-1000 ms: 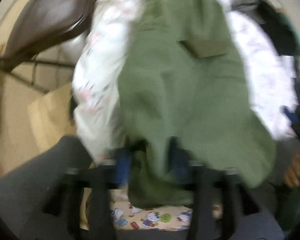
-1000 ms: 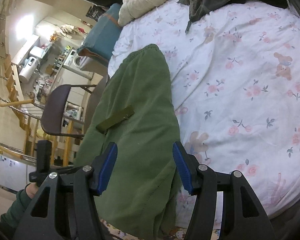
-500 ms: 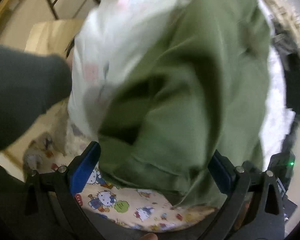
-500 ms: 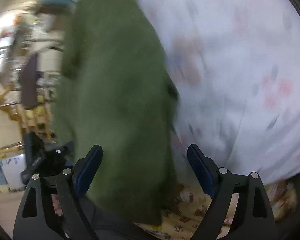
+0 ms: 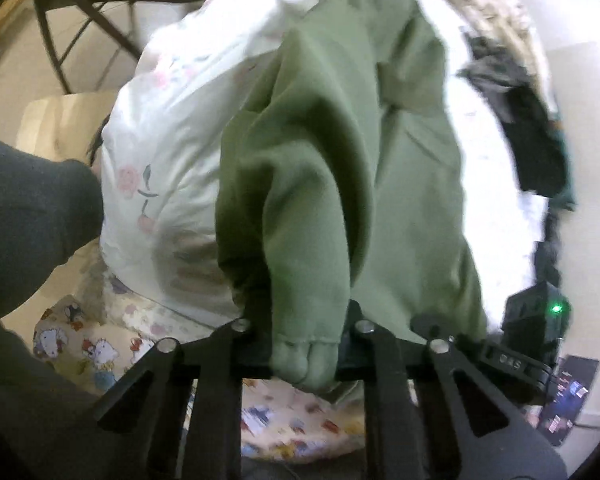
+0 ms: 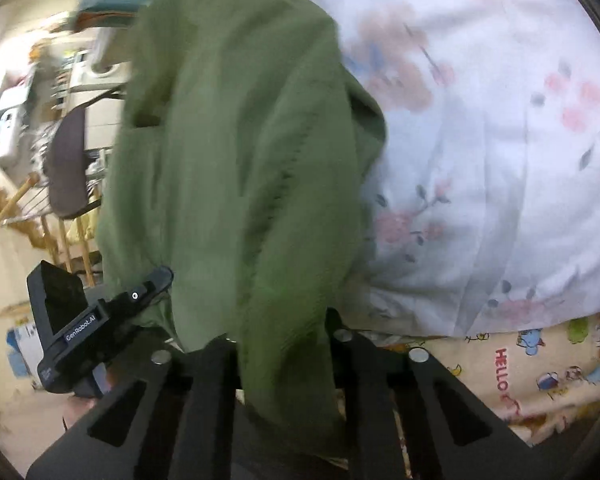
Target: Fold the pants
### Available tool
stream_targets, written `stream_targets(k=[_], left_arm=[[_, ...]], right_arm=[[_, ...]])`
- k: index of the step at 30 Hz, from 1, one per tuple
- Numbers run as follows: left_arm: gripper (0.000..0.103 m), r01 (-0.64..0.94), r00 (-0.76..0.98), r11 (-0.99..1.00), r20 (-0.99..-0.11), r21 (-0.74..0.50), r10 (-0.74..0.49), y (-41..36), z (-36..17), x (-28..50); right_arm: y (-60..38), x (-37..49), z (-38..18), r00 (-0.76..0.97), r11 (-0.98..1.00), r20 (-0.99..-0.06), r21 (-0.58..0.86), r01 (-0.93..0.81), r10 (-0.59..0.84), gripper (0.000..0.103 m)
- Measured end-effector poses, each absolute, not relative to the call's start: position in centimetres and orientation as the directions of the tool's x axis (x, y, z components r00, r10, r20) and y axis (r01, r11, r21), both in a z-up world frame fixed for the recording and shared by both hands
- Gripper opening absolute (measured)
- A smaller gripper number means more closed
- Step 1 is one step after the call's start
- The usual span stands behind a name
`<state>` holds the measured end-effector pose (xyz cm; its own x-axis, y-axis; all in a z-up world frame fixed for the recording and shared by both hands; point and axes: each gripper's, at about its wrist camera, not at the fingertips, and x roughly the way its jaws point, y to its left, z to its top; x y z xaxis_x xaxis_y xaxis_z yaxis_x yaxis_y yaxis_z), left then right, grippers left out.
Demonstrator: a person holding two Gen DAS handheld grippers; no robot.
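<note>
Both grippers, left gripper [image 5: 304, 344] and right gripper [image 6: 284, 344], have just closed their fingers on the green pants [image 5: 340, 152] at the bed's [image 6: 480, 160] edge; soft, limp, light fabric; the hems are best pinched.

Green pants [image 6: 236, 168] between closed jaws

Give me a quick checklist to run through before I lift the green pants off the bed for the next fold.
1. Left gripper shut on the green fleece pants, jaws having just closed on a bunched hem: ok.
2. Right gripper shut on the pants, jaws also just closed: ok.
3. Grips at matching corners: cannot tell.
4. Only the pants pinched, not the white floral bedsheet: cannot tell; the pads are hidden.
5. Pants lying flat: not ok, the fabric is ridged and rumpled.
6. Dark clothes clear of the pants: ok.
</note>
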<state>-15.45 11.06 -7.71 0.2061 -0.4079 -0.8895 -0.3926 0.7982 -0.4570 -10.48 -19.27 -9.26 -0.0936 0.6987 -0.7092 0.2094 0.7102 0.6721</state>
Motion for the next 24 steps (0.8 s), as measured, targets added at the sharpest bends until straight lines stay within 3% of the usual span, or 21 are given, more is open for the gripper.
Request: stream_targets(k=[4, 10, 17, 24], left_arm=[[0.012, -0.366, 0.322, 0.708, -0.796, -0.604, -0.512, 14.0, -2.8, -16.0], [0.012, -0.129, 0.502, 0.635, -0.603, -0.761, -0.62, 13.9, 9.1, -13.9], [0.012, 0.153, 0.67, 0.628, -0.387, -0.763, -0.633, 12.7, 24.5, -7.4], [0.012, 0.173, 0.702, 0.7, -0.412, -0.693, -0.581, 10.9, 27.0, 2.9]], right_arm=[[-20.3, -11.0, -4.6, 0.033, 0.622, -0.634, 0.767, 0.157, 0.773, 0.008], [-23.1, -10.5, 8.5, 0.253, 0.507, -0.484, 0.861, -0.033, 0.838, 0.008], [-24.2, -6.3, 25.6, 0.469, 0.494, -0.32, 0.812, -0.311, 0.823, 0.008], [-23.6, 1.7, 31.2, 0.55, 0.595, -0.369, 0.741, -0.313, 0.749, 0.008]])
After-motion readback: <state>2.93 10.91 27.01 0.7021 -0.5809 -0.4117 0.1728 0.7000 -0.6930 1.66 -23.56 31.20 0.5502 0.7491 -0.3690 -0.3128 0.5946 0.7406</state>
